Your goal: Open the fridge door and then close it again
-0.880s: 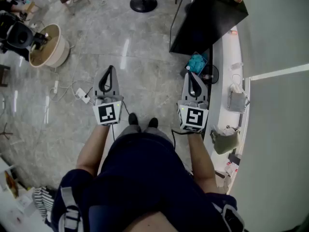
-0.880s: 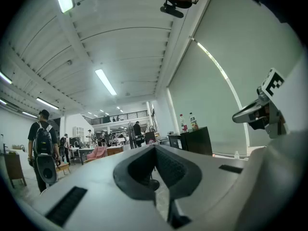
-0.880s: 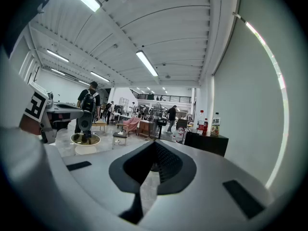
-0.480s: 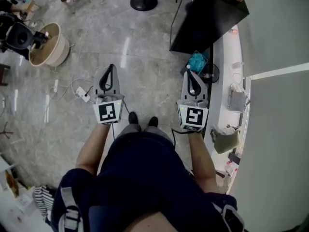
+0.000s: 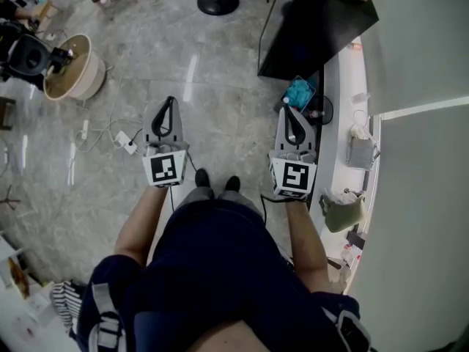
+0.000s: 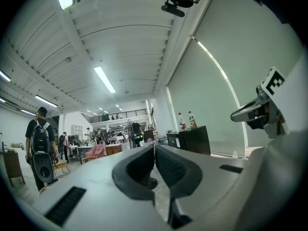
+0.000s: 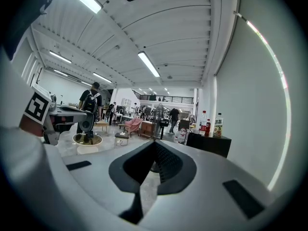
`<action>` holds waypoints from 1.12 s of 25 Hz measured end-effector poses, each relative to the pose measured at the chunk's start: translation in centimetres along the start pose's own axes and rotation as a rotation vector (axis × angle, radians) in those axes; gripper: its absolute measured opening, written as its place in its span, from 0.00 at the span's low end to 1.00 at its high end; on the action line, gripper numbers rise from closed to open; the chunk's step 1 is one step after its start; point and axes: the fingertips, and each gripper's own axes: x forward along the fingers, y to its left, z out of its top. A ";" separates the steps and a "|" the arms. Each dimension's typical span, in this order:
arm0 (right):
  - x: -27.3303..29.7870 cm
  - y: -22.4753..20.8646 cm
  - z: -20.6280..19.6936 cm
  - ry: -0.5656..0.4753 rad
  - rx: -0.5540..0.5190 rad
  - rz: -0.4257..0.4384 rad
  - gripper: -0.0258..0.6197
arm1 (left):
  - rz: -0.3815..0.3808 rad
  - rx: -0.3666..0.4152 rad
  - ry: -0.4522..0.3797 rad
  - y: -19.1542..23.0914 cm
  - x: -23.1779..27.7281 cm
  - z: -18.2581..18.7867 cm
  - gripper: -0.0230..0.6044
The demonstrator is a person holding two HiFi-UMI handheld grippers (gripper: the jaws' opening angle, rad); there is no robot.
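Two grippers stick out over a gray, shiny stone floor [image 5: 220, 79] in a big hall with a white ribbed ceiling [image 6: 120, 37] and long lamps. The left gripper [image 5: 169, 103] has its jaws pressed tight together, with nothing between them. The right gripper [image 5: 288, 111] is the same: jaws clenched, nothing in them. They are held side by side, well apart, over the middle of the floor, and they touch nothing.

One black fridge [image 5: 311, 31] stands at the floor's far right edge, against the pale wall [image 5: 418, 50]. It is ahead of the right gripper and apart from it. I cannot tell how its door stands. Two bottles [image 7: 219, 124] stand on top of it.

One white ledge [image 5: 333, 123] runs along the floor's right edge, next to the wall. One gray bag [image 5: 359, 152] and one olive bag [image 5: 342, 210] sit on it. One teal bundle [image 5: 299, 94] lies just beside the fridge's near corner.

One round tan tub [image 5: 69, 68] stands near the floor's far left corner. One black round stand foot [image 5: 218, 4] sits at the floor's far edge. One white power strip [image 5: 126, 144] with cords lies on the floor, left of the left gripper. Two dark shoes [image 5: 201, 180] show below the grippers. One person with a backpack [image 6: 41, 143] stands far off in the hall.
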 end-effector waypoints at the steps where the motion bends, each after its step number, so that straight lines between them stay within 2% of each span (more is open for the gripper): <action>1: 0.0 0.0 0.0 -0.001 -0.002 0.001 0.07 | -0.003 0.001 0.002 0.0 0.0 -0.1 0.08; 10: 0.4 -0.5 -0.1 -0.002 -0.002 0.014 0.07 | -0.049 -0.003 0.011 -1.2 0.9 -0.2 0.09; 11: 0.4 -0.5 -0.1 -0.002 -0.001 0.016 0.07 | -0.057 -0.005 0.012 -1.4 1.0 -0.3 0.11; 13: 0.4 -0.6 -0.3 -0.002 -0.002 0.022 0.07 | -0.075 -0.005 0.022 -1.8 1.2 -0.5 0.23; 19: 0.8 -1.2 -0.4 -0.009 0.000 0.045 0.07 | -0.099 -0.008 0.014 -2.9 2.5 -0.3 0.41; 23: 1.0 -1.8 -0.3 -0.021 0.000 0.069 0.07 | -0.102 -0.015 0.028 -3.6 3.2 -0.3 0.48; 28: 1.5 -2.6 -0.5 -0.028 -0.007 0.100 0.07 | -0.099 0.001 0.037 -4.1 4.4 -0.5 0.52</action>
